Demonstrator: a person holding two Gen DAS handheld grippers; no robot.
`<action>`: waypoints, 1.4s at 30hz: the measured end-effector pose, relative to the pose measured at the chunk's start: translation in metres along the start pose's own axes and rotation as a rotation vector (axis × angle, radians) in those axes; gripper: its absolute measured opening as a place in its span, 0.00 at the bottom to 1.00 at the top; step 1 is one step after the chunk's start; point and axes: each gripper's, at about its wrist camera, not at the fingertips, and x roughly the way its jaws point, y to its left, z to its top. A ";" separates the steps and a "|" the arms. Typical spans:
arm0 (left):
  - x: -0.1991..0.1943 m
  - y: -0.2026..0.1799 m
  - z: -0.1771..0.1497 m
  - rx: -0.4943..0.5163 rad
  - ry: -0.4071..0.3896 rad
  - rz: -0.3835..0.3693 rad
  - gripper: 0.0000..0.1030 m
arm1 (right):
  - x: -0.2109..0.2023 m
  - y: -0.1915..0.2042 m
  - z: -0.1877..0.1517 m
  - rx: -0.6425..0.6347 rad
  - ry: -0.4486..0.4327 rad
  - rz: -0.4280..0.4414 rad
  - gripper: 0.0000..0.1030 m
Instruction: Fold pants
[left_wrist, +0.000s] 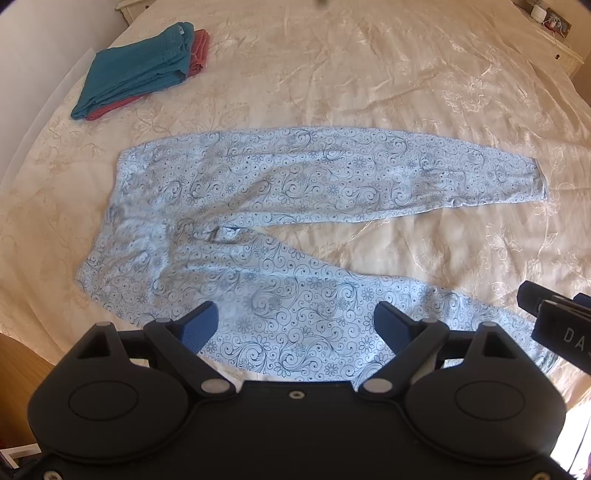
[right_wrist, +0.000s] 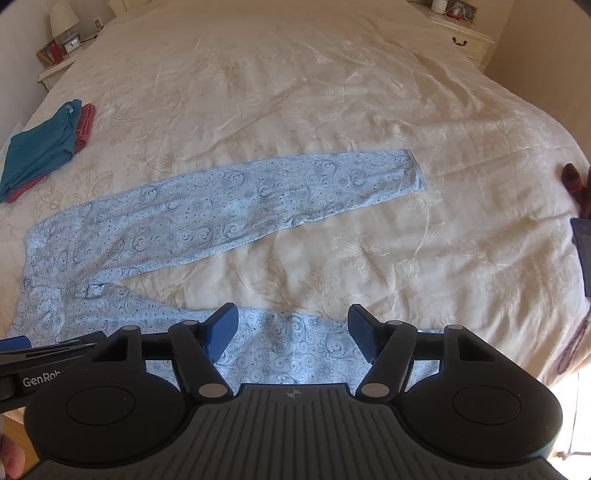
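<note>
Pants (left_wrist: 280, 192) of soft swirl-printed blue cloth lie flat, legs splayed.

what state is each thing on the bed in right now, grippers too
pants: unfolded, spread flat on the bedspread, legs apart in a V
teal garment: folded, lying on top of the red one
red garment: folded, mostly covered
left gripper: open, empty, over the near leg
right gripper: open, empty, over the near leg
bedspread: wrinkled
</note>
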 end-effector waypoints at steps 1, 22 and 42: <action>0.000 0.000 0.000 0.000 0.000 0.000 0.89 | 0.000 0.000 0.000 0.000 0.000 -0.001 0.63; 0.002 0.009 0.008 -0.012 -0.009 -0.021 0.88 | 0.001 0.006 0.002 -0.010 0.002 -0.003 0.63; 0.009 0.005 0.005 0.121 0.005 -0.046 0.88 | 0.000 0.023 -0.006 -0.052 -0.070 0.007 0.62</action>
